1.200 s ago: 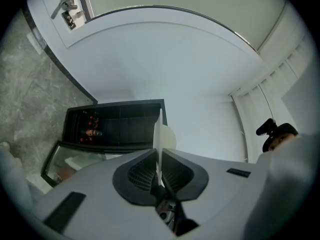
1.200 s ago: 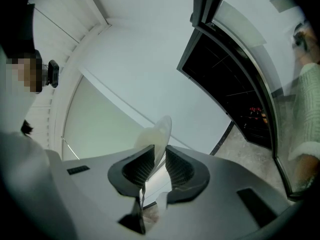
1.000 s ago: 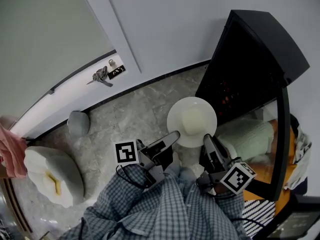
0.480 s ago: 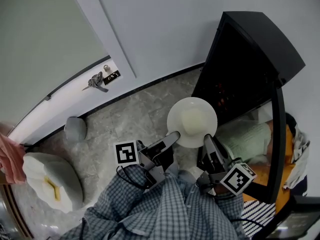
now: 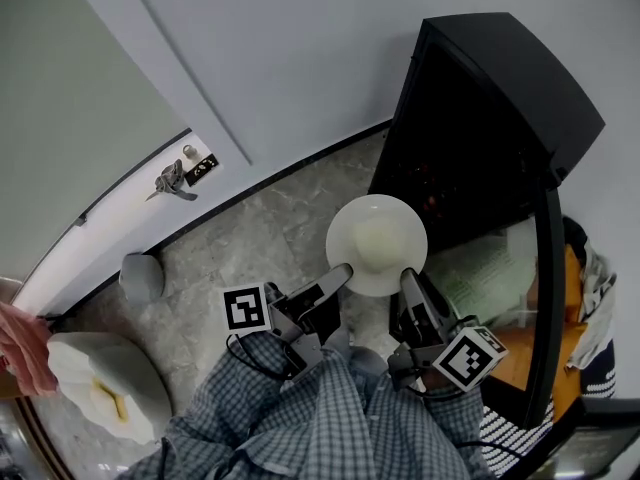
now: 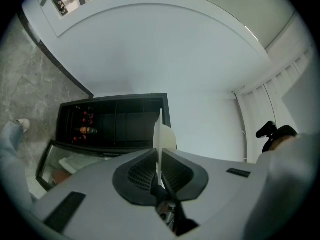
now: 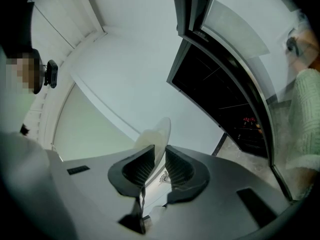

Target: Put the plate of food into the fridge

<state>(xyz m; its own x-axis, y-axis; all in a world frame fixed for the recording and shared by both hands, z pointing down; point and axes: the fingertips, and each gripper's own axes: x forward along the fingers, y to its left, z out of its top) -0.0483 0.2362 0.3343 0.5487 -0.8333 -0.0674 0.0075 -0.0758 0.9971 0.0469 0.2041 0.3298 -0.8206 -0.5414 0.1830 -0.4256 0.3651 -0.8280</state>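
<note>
- Left gripper (image 5: pixel 343 271) — jaws closed tight on the plate (image 5: pixel 350 230) rim
- Right gripper (image 5: pixel 408 274) — jaws clamped on the rim too
- Plate, with pale food (image 5: pixel 381 238), held level just before the open fridge (image 5: pixel 480 118)

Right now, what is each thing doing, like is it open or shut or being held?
plate: held up level, both grippers pinching its near rim
food: resting on the plate
fridge: open, plate not yet inside
fridge door: swung wide open
left gripper: shut on the plate
right gripper: shut on the plate
</note>
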